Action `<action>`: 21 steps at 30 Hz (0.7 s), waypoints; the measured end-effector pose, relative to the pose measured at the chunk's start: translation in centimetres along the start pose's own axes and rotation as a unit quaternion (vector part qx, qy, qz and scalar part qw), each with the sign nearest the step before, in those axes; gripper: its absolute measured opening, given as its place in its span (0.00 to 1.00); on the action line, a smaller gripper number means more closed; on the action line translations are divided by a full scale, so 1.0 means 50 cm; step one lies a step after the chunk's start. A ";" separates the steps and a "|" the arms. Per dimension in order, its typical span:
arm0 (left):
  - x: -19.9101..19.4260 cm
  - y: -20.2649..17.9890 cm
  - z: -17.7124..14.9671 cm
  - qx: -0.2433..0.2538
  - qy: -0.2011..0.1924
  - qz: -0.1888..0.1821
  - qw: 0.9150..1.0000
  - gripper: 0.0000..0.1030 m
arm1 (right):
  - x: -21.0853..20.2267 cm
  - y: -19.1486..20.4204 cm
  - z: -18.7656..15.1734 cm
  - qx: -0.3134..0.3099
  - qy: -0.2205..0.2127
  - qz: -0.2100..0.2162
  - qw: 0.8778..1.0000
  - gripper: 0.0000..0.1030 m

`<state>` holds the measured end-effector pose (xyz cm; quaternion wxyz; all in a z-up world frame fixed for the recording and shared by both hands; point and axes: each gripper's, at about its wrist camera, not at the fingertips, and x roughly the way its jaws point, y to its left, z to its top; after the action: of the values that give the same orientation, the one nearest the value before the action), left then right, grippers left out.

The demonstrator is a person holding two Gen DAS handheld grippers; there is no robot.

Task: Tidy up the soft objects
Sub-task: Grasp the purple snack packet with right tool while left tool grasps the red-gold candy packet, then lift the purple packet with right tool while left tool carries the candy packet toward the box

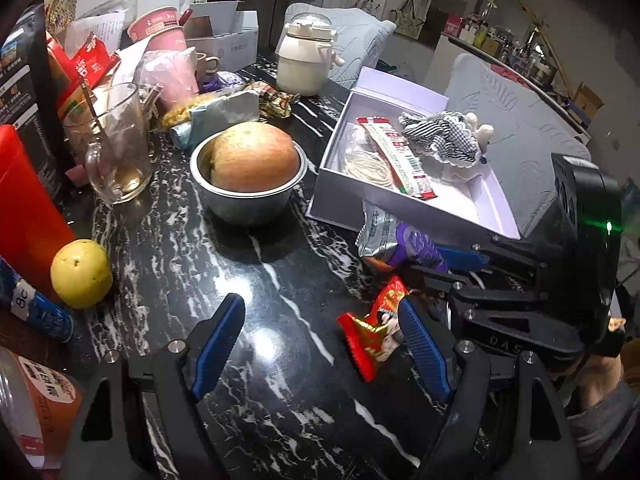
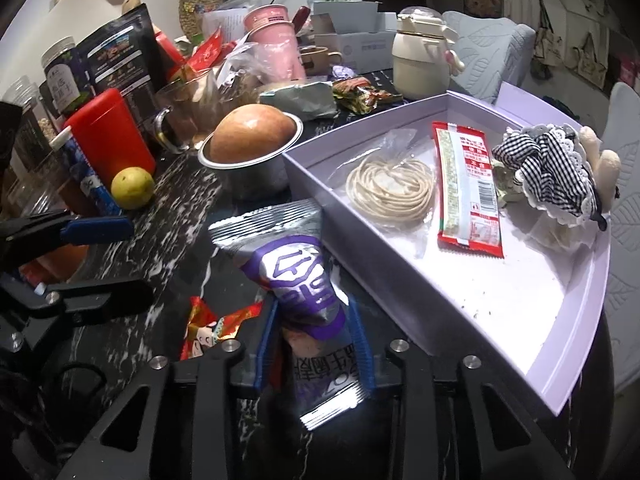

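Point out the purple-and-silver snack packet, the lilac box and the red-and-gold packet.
purple-and-silver snack packet [image 2: 298, 280], right wrist view, on its purple printed middle.
lilac box [image 2: 308, 176], right wrist view, on its near outer wall.
red-and-gold packet [image 1: 370, 330], left wrist view, on its crinkled centre.

Silver-purple packet [image 2: 294, 276], lilac box [image 2: 576, 312]

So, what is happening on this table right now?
A person holds a gripper in each hand and is sorting soft packets into the lilac box. The right gripper is shut on a silver and purple snack packet, just in front of the box. The left gripper is open above the dark marble table, with a red and gold packet lying by one of its fingers. In the box already lie a red sachet, a bagged cord coil and a checked cloth toy.
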<state>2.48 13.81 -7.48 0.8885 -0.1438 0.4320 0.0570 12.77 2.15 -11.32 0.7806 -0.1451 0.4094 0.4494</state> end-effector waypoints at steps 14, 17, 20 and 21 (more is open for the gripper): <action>0.051 -0.071 -0.015 0.053 0.038 -0.091 0.994 0.77 | -0.082 -0.025 -0.083 0.062 0.013 -0.025 0.998 0.29; 0.062 -0.089 -0.019 0.071 0.040 -0.088 0.993 0.77 | -0.103 -0.035 -0.104 0.081 0.011 -0.039 0.996 0.29; 0.074 -0.096 -0.018 0.077 0.042 -0.075 0.993 0.77 | -0.121 -0.043 -0.121 0.094 0.010 -0.063 0.994 0.29; 0.078 -0.097 -0.017 0.076 0.043 -0.067 0.994 0.77 | -0.126 -0.046 -0.125 0.099 0.010 -0.065 0.993 0.29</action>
<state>5.33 8.86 -10.04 0.8792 -0.1073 0.4623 -0.0418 9.84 -6.52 -10.69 0.8147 -0.0979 0.4492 0.3535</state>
